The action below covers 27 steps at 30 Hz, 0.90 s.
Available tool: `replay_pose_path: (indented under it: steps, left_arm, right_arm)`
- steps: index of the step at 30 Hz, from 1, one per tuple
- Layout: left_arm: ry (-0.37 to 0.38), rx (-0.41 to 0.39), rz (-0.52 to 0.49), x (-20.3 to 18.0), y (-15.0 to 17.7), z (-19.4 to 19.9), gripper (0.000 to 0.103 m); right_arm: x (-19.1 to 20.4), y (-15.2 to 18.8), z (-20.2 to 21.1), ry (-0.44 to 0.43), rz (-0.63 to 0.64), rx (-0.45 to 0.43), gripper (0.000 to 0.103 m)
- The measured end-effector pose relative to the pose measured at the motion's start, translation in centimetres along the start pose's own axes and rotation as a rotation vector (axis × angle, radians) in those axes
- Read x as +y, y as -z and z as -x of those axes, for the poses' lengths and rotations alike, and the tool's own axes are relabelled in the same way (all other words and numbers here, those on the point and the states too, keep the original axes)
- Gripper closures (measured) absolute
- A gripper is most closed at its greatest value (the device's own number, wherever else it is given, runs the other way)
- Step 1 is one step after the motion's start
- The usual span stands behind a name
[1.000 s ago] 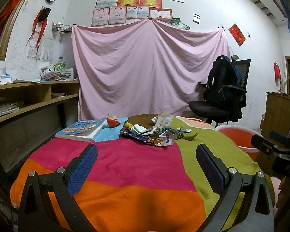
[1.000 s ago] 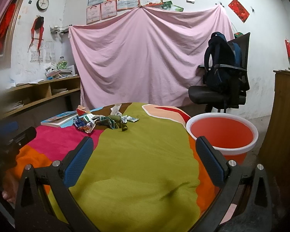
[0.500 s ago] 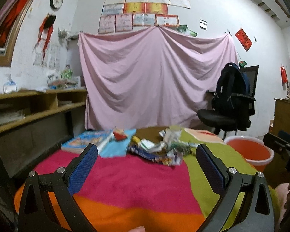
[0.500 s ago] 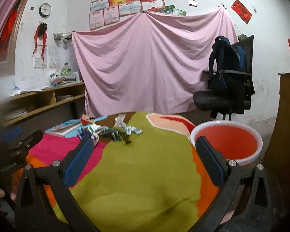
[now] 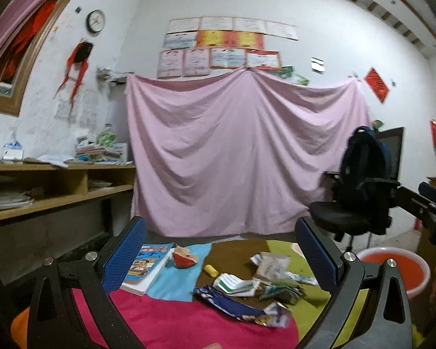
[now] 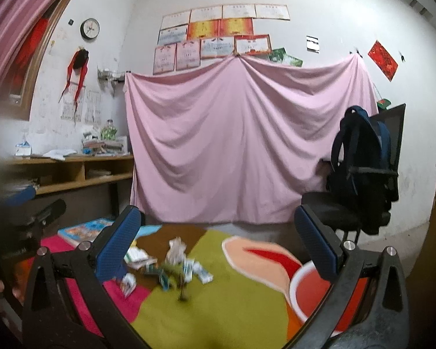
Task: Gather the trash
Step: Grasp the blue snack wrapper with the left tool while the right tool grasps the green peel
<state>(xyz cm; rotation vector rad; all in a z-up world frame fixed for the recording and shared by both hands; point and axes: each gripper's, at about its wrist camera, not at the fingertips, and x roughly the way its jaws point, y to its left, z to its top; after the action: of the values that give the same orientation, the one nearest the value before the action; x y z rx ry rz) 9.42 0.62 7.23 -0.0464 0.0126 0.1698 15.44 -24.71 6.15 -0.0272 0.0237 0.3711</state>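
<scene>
A heap of crumpled wrappers [image 5: 255, 288] lies on the colourful tablecloth [image 5: 177, 320], with a blue foil packet [image 5: 235, 306] at its near edge and a small yellow piece [image 5: 210, 269] behind. The same wrappers [image 6: 171, 264] show in the right wrist view. An orange bucket [image 5: 398, 270] stands off the table's right side, also the bucket [image 6: 311, 288] low right. My left gripper [image 5: 219, 257] is open, short of the heap and above it. My right gripper [image 6: 218, 247] is open and holds nothing.
A book [image 5: 145, 264] and a red watermelon-slice object [image 5: 183, 260] lie at the table's far left. A black chair with a dark backpack [image 5: 363, 180] stands behind the bucket. Wooden shelves [image 5: 52, 183] run along the left wall. A pink sheet [image 5: 241, 157] hangs behind.
Both grippers have tilted upward and moved forward, so the wrappers and bucket sit lower and nearer in each view. Both stay open and empty.
</scene>
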Motion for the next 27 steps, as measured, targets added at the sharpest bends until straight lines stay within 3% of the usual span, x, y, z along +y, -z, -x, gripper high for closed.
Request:
replay_pose_path:
  steps: [2, 7, 18, 21, 23, 27]
  left_arm:
    - [-0.079, 0.002, 0.003, 0.4, 0.5, -0.7, 0.003]
    - [-0.134, 0.022, 0.002, 1.0, 1.5, -2.2, 0.003]
    - [-0.125, 0.196, -0.003, 0.5, 5.2, -6.2, 0.005]
    - [-0.089, 0.251, 0.019, 0.6, 5.7, -7.1, 0.016]
    - [-0.062, 0.291, 0.048, 0.9, 6.1, -7.7, 0.021]
    - [-0.001, 0.409, 0.113, 1.4, 7.3, -8.9, 0.042]
  right_arm:
    - [0.1, -0.1, -1.5, -0.005, 0.006, -0.001, 0.0]
    - [0.7, 0.8, -5.0, -0.051, 0.032, 0.024, 0.0]
    - [0.3, 4.6, -8.6, -0.099, 0.004, 0.162, 0.0]
    - [0.5, 5.4, -9.5, -0.113, 0.005, 0.218, 0.0]
    - [0.7, 5.9, -10.0, -0.127, 0.007, 0.255, 0.006]
    - [1.0, 6.8, -11.2, -0.143, 0.015, 0.33, 0.018]
